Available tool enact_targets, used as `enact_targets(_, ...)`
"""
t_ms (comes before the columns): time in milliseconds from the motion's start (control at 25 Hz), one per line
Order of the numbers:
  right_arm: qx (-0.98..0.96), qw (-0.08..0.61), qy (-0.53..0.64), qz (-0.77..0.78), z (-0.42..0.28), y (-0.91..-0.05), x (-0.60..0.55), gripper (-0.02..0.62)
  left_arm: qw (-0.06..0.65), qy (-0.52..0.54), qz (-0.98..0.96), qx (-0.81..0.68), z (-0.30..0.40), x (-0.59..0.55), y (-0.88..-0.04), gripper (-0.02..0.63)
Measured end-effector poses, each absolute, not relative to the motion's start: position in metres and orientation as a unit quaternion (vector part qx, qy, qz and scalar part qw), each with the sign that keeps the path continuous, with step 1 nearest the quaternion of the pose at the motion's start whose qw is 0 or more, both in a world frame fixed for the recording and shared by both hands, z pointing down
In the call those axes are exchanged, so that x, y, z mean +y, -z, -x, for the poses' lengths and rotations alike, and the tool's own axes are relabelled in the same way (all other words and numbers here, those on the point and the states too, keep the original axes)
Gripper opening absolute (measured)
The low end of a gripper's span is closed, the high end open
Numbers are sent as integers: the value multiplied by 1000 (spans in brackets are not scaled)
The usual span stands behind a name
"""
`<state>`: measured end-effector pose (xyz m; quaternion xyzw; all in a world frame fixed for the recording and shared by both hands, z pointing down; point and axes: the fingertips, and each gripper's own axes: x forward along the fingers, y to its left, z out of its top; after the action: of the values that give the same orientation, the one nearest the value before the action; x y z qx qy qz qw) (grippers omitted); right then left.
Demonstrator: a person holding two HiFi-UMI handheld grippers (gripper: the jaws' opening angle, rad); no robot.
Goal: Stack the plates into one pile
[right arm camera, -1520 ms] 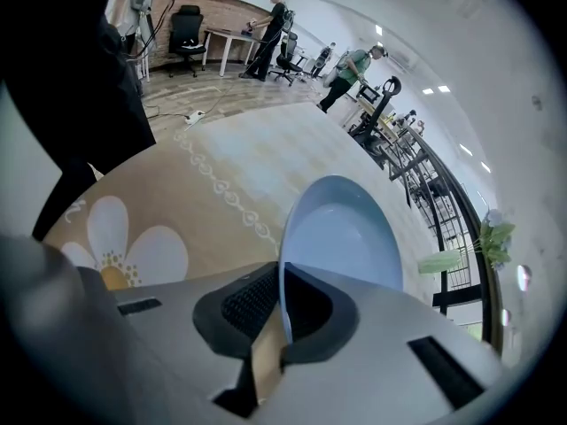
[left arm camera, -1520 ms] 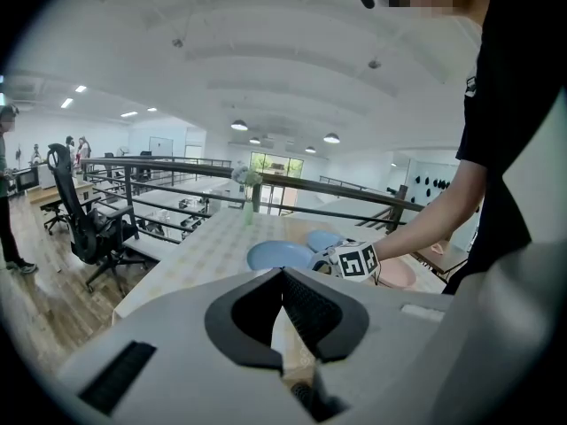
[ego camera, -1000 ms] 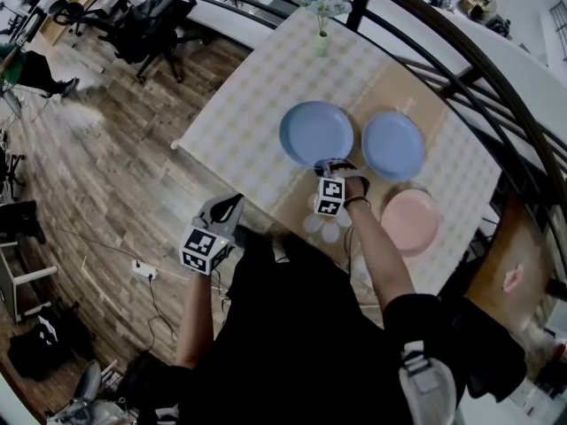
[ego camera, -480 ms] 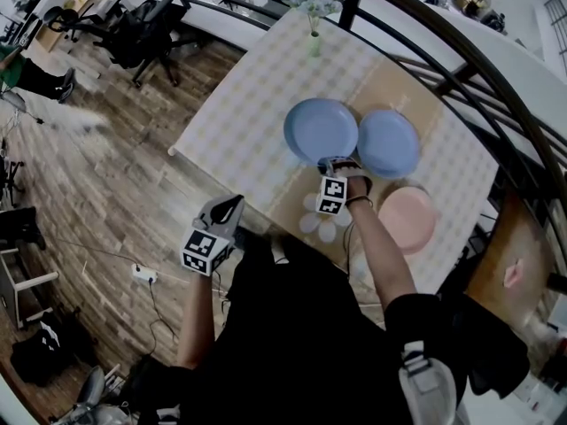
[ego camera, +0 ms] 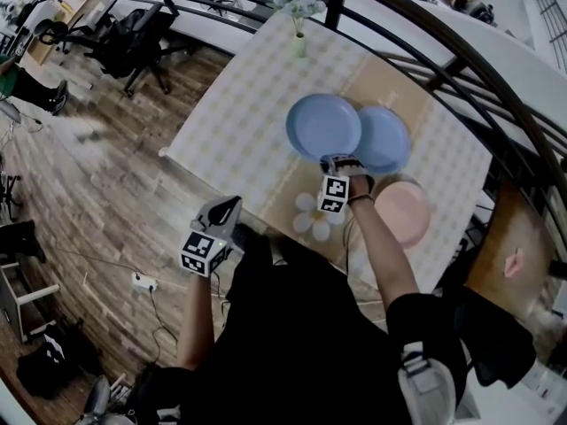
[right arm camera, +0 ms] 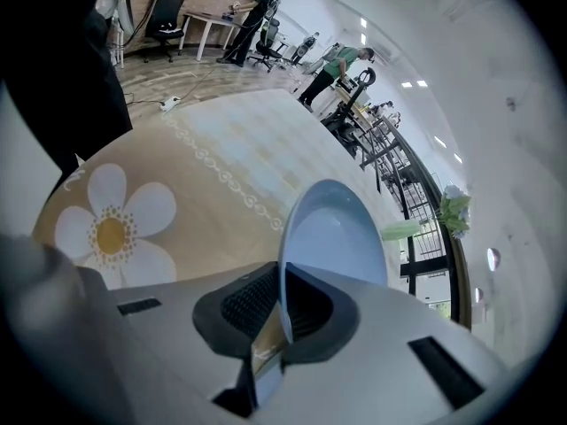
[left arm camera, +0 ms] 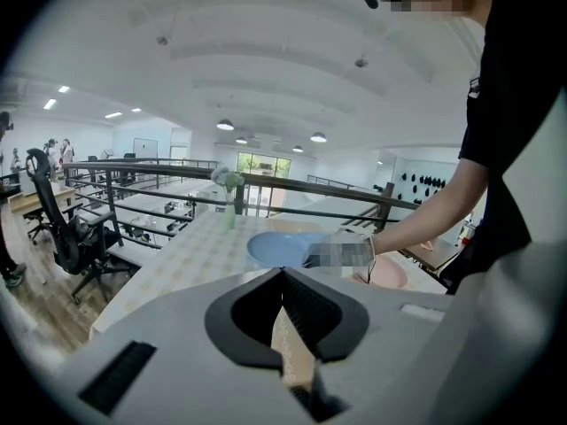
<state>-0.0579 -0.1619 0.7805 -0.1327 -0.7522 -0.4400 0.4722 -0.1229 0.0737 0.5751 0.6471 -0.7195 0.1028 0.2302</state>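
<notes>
My right gripper (ego camera: 336,160) is shut on the near rim of a blue plate (ego camera: 323,126), which is tilted up off the table and overlaps a second blue plate (ego camera: 388,140). In the right gripper view the held blue plate (right arm camera: 341,237) stands edge-on between the jaws of the right gripper (right arm camera: 282,306). A pink plate (ego camera: 404,212) lies to the right, near my forearm. My left gripper (ego camera: 227,206) hangs beyond the table's near edge, over the floor. In its own view the left gripper (left arm camera: 283,275) has its tips together and holds nothing.
The table (ego camera: 239,113) has a checked cloth and a tan mat with a white flower print (ego camera: 317,216). A vase of flowers (ego camera: 299,25) stands at the far edge by a black railing (ego camera: 425,56). Office chairs (ego camera: 124,34) stand on the wooden floor to the left.
The right gripper has carried the left blue plate up and to the right, so it now overlaps the second blue plate. The left gripper has stayed in place.
</notes>
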Motion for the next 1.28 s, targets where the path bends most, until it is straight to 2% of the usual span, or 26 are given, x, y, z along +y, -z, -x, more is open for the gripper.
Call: enact_targets(1280,-768,528,362,-4,-51,-765,-253,15,215,-135,-736,-628,76,-8,-570,2)
